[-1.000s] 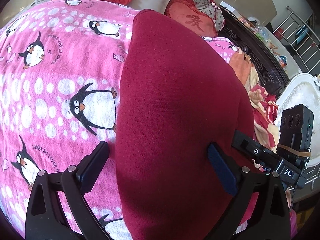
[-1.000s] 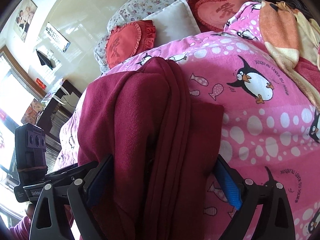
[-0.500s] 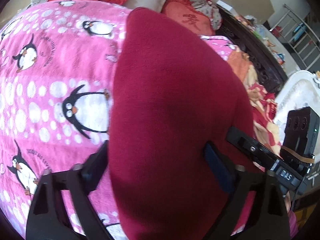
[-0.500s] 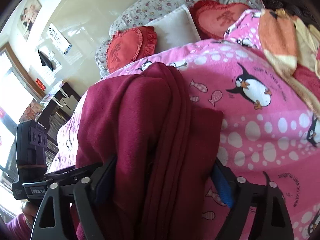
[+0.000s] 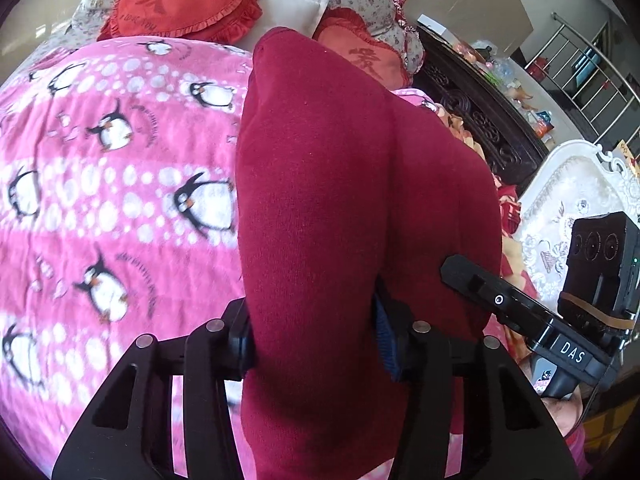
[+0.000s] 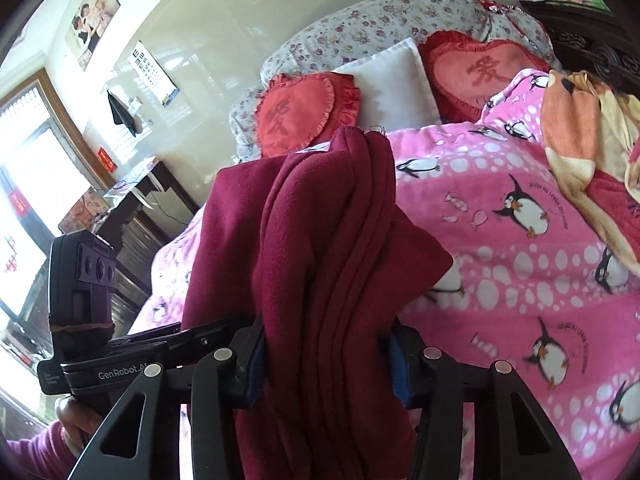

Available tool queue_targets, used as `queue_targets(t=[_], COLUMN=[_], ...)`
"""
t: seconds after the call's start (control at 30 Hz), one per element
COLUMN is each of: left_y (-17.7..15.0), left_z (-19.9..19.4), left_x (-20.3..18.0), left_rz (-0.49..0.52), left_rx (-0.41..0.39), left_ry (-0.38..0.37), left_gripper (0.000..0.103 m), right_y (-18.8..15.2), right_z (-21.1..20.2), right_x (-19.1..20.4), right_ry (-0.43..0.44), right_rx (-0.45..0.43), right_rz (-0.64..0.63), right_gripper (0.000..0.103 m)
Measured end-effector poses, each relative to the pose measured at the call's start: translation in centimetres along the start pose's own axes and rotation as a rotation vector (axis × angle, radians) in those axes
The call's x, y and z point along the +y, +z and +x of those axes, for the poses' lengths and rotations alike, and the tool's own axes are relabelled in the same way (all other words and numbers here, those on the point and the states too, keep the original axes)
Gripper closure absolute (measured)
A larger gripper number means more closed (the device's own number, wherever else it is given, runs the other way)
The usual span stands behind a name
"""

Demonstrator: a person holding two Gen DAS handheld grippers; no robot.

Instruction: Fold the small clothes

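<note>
A dark red folded garment (image 5: 340,200) fills the middle of the left wrist view and is lifted off the pink penguin blanket (image 5: 100,200). My left gripper (image 5: 314,344) is shut on its near edge. In the right wrist view the same garment (image 6: 320,260) shows several stacked layers, and my right gripper (image 6: 326,364) is shut on its near edge. The other gripper shows at the right of the left wrist view (image 5: 560,312) and at the left of the right wrist view (image 6: 92,320).
Red heart cushions (image 5: 180,0) and a white pillow (image 6: 388,80) lie at the head of the bed. An orange and cream blanket (image 6: 588,132) lies at the right. A dark carved bed frame (image 5: 480,120) and a white chair (image 5: 568,208) stand beyond the bed's edge.
Both grippers' jaws closed from wide apart onto the red garment. The garment rose off the blanket and now hangs bunched between the two grippers.
</note>
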State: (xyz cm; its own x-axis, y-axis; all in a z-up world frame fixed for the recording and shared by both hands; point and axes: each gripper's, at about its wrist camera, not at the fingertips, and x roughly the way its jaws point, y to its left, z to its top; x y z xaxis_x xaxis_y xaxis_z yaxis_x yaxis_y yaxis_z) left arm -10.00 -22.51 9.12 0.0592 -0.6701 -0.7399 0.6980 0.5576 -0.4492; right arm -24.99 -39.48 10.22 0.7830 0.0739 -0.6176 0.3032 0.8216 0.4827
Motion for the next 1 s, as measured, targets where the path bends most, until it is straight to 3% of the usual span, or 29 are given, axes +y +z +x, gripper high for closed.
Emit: queue_targets(t=[0.33, 0.4, 0.47, 0.53, 0.6, 0.73, 0.87, 1.0], left_y=[-6.6, -7.7, -8.6, -9.0, -9.0, -8.8, -8.9, -9.4], left_z=[-4.3, -3.9, -3.3, -3.5, -3.9, -4.6, -5.4, -6.4], left_x=[3.9, 4.6, 5.3, 5.7, 5.9, 6.0, 5.4, 4.7], left_rz=[-0.037, -0.050, -0.064, -0.075, -0.089, -0.095, -0.082, -0.052], left_rx=[0.106, 0.124, 0.131, 0.102, 0.099, 0.066, 0.021, -0.020], left_ry=[0.102, 0.121, 0.136, 0.165, 0.164, 0.195, 0.244, 0.312], left_gripper=[0.055, 0.055, 0.053, 0.046, 0.046, 0.044, 0.044, 0.044], right_y=[-5.8, -6.9, -7.5, -7.6, -7.2, -6.0, -7.6, -10.4], right_z=[1.6, 2.9, 4.1, 3.8, 2.3, -0.6, -0.6, 1.9], right_x=[4.2, 4.2, 3.8, 3.5, 3.7, 7.2, 11.9, 12.9], right_ry=[0.096, 0.072, -0.010, -0.072, -0.063, -0.014, 0.071, -0.003], right_rx=[0.173, 0.212, 0.241, 0.233, 0.197, 0.152, 0.174, 0.231], right_rz=[0.058, 0.056, 0.034, 0.021, 0.021, -0.125, -0.287, -0.356], right_gripper=[0.055, 0.053, 0.047, 0.047, 0.047, 0.048, 0.055, 0.067])
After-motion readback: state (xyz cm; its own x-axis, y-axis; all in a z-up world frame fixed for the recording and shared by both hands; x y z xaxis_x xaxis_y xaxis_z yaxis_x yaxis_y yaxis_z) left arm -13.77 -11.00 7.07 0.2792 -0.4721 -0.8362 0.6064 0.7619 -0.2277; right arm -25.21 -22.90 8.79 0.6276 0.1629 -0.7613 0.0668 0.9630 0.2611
